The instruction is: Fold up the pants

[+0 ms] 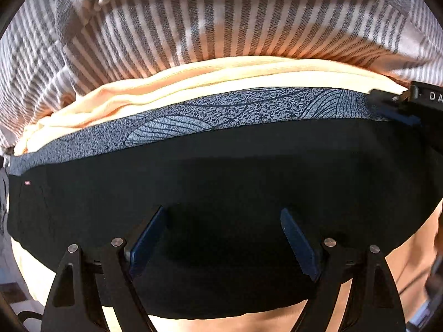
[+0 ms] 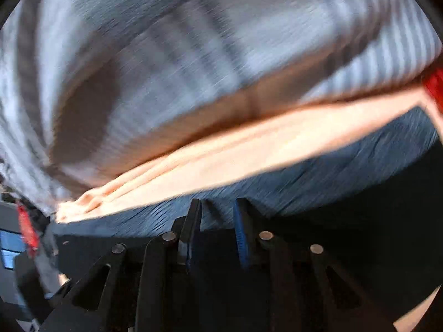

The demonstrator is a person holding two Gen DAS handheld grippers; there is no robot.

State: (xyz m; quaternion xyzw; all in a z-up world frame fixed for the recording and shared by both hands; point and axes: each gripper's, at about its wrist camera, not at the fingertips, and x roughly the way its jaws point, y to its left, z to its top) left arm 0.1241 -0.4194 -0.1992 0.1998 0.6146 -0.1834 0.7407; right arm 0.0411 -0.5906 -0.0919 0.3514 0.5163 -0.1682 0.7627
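The black pants [image 1: 221, 171] lie folded across the surface, with a grey-blue patterned waistband [image 1: 221, 108] along their far edge. My left gripper [image 1: 224, 215] is open just above the black fabric, fingers wide apart, holding nothing. My right gripper [image 2: 217, 207] is over the same pants [image 2: 360, 221] near the waistband [image 2: 304, 177]; its jaws stand a narrow gap apart with fabric between the pads, and the view is motion-blurred. Its tip also shows at the right edge of the left wrist view [image 1: 398, 102], at the waistband's end.
A peach-coloured cloth [image 1: 193, 85] lies under and beyond the pants. A grey-and-white striped fabric [image 1: 221, 19] covers the far area. Something red [image 2: 26, 227] is at the left edge of the right wrist view.
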